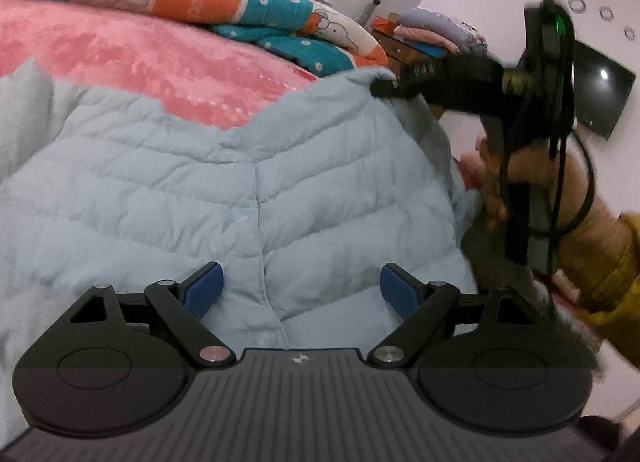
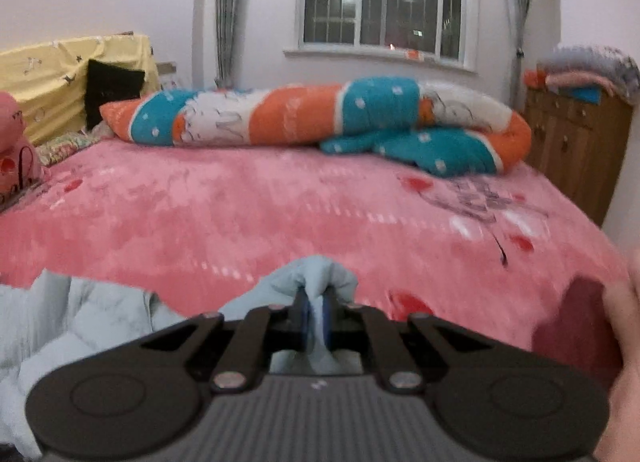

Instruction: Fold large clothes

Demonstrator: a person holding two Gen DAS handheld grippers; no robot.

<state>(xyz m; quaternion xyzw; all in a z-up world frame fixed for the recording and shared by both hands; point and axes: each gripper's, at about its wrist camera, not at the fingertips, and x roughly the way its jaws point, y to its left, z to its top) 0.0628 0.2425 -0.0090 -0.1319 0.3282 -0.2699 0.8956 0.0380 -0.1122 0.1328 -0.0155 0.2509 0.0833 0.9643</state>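
A light blue quilted puffer jacket (image 1: 192,190) lies spread front-up on the pink bed, its button placket running down the middle. My left gripper (image 1: 300,286) is open and empty, hovering just above the jacket's lower front with its blue pads either side of the placket. My right gripper (image 2: 316,314) is shut on a bunched edge of the jacket (image 2: 316,274). In the left wrist view the right gripper (image 1: 384,87) pinches the jacket's far right corner and holds it lifted off the bed.
The pink bedspread (image 2: 280,214) covers the bed. A rolled orange, teal and white quilt (image 2: 320,114) lies along the far side. A wooden cabinet (image 2: 572,146) with folded cloths stands at the right; a yellow-covered object (image 2: 48,74) stands at the left.
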